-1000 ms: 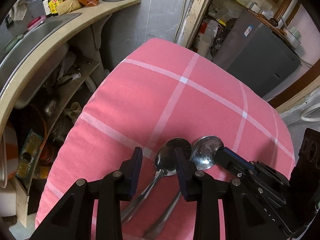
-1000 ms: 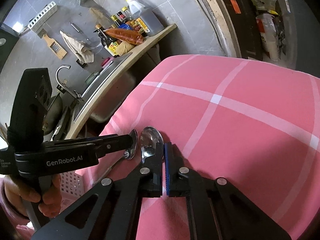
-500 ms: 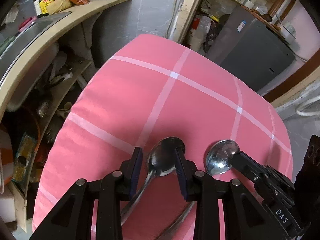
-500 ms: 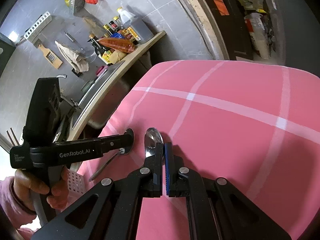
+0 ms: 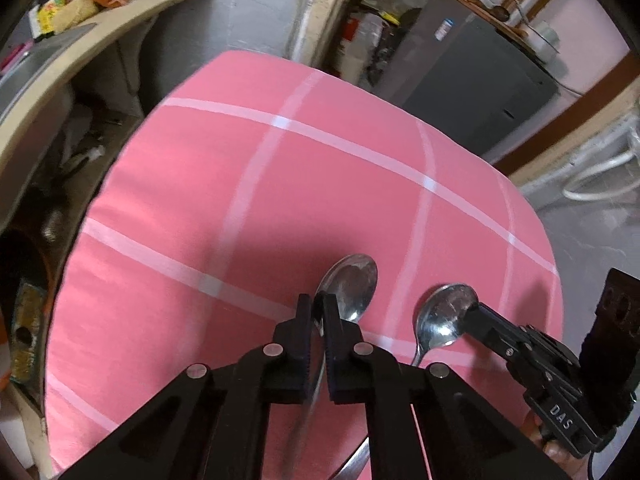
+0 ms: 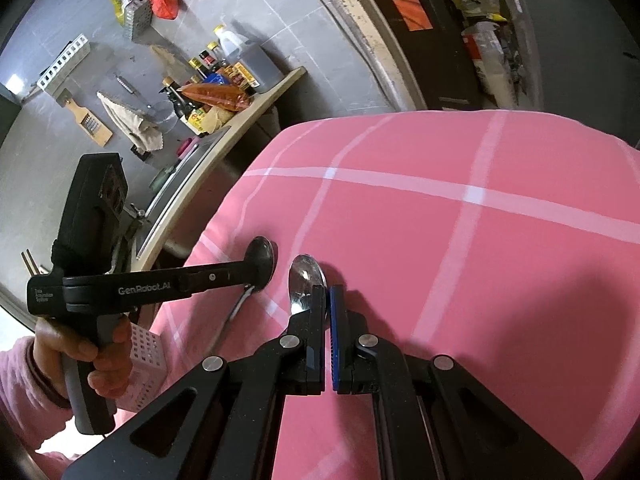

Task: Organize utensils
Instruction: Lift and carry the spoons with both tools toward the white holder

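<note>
Two steel spoons lie on the pink checked tablecloth [image 5: 320, 184]. My left gripper [image 5: 318, 314] has its jaws closing tight on the neck of the left spoon [image 5: 354, 282], whose bowl sticks out ahead of the fingers. The right spoon [image 5: 446, 316] lies apart from it, and the tip of my right gripper [image 6: 328, 300] touches its bowl's edge. That gripper is shut with nothing between its pads; the right spoon [image 6: 306, 276] sits just ahead-left of its fingers. In the right wrist view the left gripper [image 6: 260, 270] covers the left spoon's bowl [image 6: 262, 250].
A counter [image 5: 100, 36] with a sink and bottles [image 6: 224, 76] runs along the left, with cluttered shelves below it. A grey cabinet [image 5: 480, 92] stands past the table's far edge. A white perforated basket [image 6: 146, 354] sits near the hand [image 6: 100, 360] that holds the left gripper.
The left jaws have gone from open around the spoon's neck to closed on it. The right gripper has slid the other spoon to the right, away from the first.
</note>
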Demonstrator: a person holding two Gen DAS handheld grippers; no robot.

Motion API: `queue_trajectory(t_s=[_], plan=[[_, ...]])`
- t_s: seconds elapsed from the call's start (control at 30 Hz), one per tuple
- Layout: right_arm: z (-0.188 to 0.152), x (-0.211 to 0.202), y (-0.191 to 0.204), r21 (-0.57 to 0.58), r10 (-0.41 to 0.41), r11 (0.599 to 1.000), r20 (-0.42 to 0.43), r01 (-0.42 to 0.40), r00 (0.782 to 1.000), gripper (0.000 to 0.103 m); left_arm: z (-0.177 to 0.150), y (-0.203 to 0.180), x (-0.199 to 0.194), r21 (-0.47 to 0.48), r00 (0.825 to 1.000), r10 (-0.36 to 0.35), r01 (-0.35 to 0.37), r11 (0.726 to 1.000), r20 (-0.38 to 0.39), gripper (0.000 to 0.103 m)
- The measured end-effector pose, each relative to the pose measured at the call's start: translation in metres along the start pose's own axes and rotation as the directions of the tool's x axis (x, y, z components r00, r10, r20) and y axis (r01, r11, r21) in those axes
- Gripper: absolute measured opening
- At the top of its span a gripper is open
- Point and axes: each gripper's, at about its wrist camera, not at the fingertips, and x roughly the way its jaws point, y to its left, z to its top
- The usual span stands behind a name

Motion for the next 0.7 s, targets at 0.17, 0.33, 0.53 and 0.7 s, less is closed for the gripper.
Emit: queue_trajectory(t_s=[0.17, 0.33, 0.53, 0.7], plan=[[-0.008, -0.010, -0.008, 0.022, -0.025, 0.999, 0.003, 0.025, 1.000, 0.003, -0.005, -0.010, 0.002, 0.025, 0.999, -0.038, 0.038, 0.999, -0.017, 0.004], [-0.016, -0.017, -0.014, 0.055, -0.035, 0.998, 0.015, 0.034, 0.999, 0.003, -0.008, -0.019, 0.001, 0.074, 0.997, -0.070, 0.071, 0.995, -0.018, 0.002], [-0.030, -0.025, -0.015, 0.098, -0.048, 0.994, 0.031, 0.045, 0.998, 0.003, -0.012, -0.040, -0.002, 0.162, 0.996, -0.085, 0.089, 0.983, -0.035, 0.002], [-0.042, -0.035, -0.015, 0.121, -0.077, 0.990, 0.040, 0.072, 0.996, 0.003, -0.014, -0.045, -0.001, 0.167, 0.992, -0.109, 0.117, 0.979, -0.059, 0.002]])
